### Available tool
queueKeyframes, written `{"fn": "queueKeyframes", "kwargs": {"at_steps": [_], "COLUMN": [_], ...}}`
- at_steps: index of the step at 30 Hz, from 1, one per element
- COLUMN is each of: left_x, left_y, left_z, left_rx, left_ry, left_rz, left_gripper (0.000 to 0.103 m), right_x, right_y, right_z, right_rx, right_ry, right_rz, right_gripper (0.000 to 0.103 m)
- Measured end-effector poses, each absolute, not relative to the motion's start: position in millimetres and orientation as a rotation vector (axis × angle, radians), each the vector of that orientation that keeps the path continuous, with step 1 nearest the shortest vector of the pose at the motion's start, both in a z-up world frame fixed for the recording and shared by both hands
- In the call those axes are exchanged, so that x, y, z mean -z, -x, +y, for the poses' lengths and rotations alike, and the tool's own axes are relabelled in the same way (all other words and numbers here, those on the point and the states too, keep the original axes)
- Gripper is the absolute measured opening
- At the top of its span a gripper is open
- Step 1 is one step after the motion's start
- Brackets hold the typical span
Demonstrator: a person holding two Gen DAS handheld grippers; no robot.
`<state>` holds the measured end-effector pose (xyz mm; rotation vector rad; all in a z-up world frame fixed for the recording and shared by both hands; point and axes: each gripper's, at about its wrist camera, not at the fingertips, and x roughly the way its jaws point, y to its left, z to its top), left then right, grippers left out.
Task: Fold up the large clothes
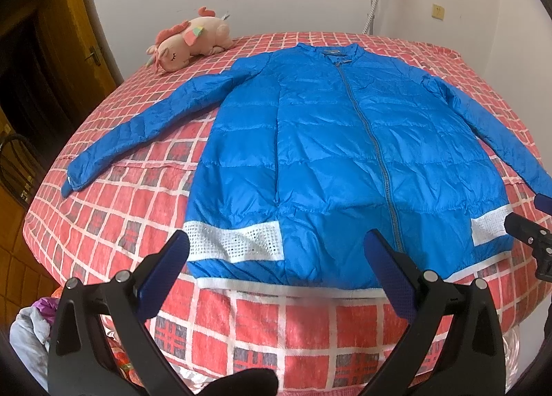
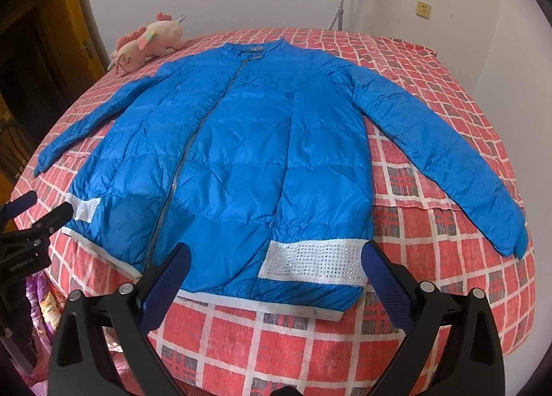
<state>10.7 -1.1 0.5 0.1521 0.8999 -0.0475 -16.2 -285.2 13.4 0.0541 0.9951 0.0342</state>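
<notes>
Spread jaws above jacket (image 1: 327, 154) hem

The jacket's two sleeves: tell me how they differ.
The left sleeve of the blue quilted jacket angles down toward the bed's left edge, near the pink plush unicorn; the right sleeve runs toward the right edge, nothing beside it. Both lie flat, spread out, unfolded.

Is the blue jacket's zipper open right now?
No, the blue jacket lies flat on the bed with its zipper closed from collar to hem.
</notes>
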Motion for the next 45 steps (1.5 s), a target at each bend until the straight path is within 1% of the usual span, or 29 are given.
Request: {"fn": "queueKeyframes", "kwargs": {"at_steps": [2, 8, 11, 14, 16, 23, 25, 31, 34, 35, 36, 37, 38, 39, 40, 43, 45], "left_x": [-0.1, 3.8, 14.5, 27.5, 32.1, 30.2, 31.1, 43.4, 51.1, 53.6, 55.2, 56.4, 57.4, 57.8, 57.8, 55.2, 53.7], "left_y": [-13.9, -32.5, -60.5, -92.2, -108.4, -151.4, -157.3, -179.0, -184.5, -185.0, -188.7, -191.2, -192.5, -193.4, -194.6, -195.3, -194.7], "left_z": [-3.8, -16.8, -28.5, -39.9, -46.9, -76.9, -80.4, -89.8, -90.3, -89.5, -89.9, -89.8, -88.3, -86.7, -85.3, -79.9, -77.2], "left_rx": [0.049, 0.090, 0.148, 0.244, 0.256, 0.313, 0.313, 0.367, 0.374, 0.373, 0.370, 0.365, 0.363, 0.362, 0.360, 0.352, 0.354], "left_ry": [-0.159, -0.167, -0.157, -0.094, -0.084, -0.143, -0.156, -0.097, -0.082, -0.082, -0.084, -0.083, -0.080, -0.076, -0.074, -0.068, -0.062], "left_rz": [0.898, 0.871, 0.925, 1.022, 1.042, 0.927, 0.920, 0.984, 0.991, 0.993, 0.995, 0.997, 0.999, 0.999, 0.997, 0.987, 0.982], "left_gripper": [0.100, 0.100, 0.100, 0.100, 0.100, 0.100, 0.100, 0.100, 0.100, 0.100, 0.100, 0.100, 0.100, 0.100, 0.100, 0.100, 0.100], "right_x": [-19.7, -14.9, -8.2, 2.3, 8.8, 26.3, 34.2, 65.2, 63.2, 61.7, 60.7, 60.8, 59.1, 58.0, 55.8, 44.5, 30.3], "right_y": [10.5, -0.7, -8.9, -14.6, -12.5, 18.7, 28.8, 37.0, 33.4, 32.6, 32.3, 29.4, 28.5, 27.7, 28.4, 29.1, 32.0], "right_z": [-288.6, -309.8, -333.4, -377.6, -416.4, -543.1, -576.9, -637.3, -637.9, -638.3, -638.2, -638.3, -637.3, -636.5, -633.8, -629.9, -620.9], "right_rx": [-0.040, -0.023, 0.005, 0.057, 0.149, 0.450, 0.517, 0.546, 0.551, 0.540, 0.545, 0.560, 0.571, 0.560, 0.555, 0.546, 0.549], "right_ry": [-0.063, -0.097, -0.140, -0.249, -0.323, -0.560, -0.636, -0.823, -0.797, -0.791, -0.783, -0.771, -0.748, -0.749, -0.757, -0.738, -0.697], "right_rz": [0.995, 0.988, 0.999, 1.027, 1.047, 1.080, 1.084, 1.079, 1.052, 1.035, 1.026, 1.027, 1.017, 1.007, 1.005, 0.976, 0.945], "right_gripper": [0.099, 0.099, 0.099, 0.099, 0.099, 0.099, 0.099, 0.100, 0.099, 0.096, 0.088, 0.076, 0.068, 0.055, 0.048, 0.038, 0.034]}}
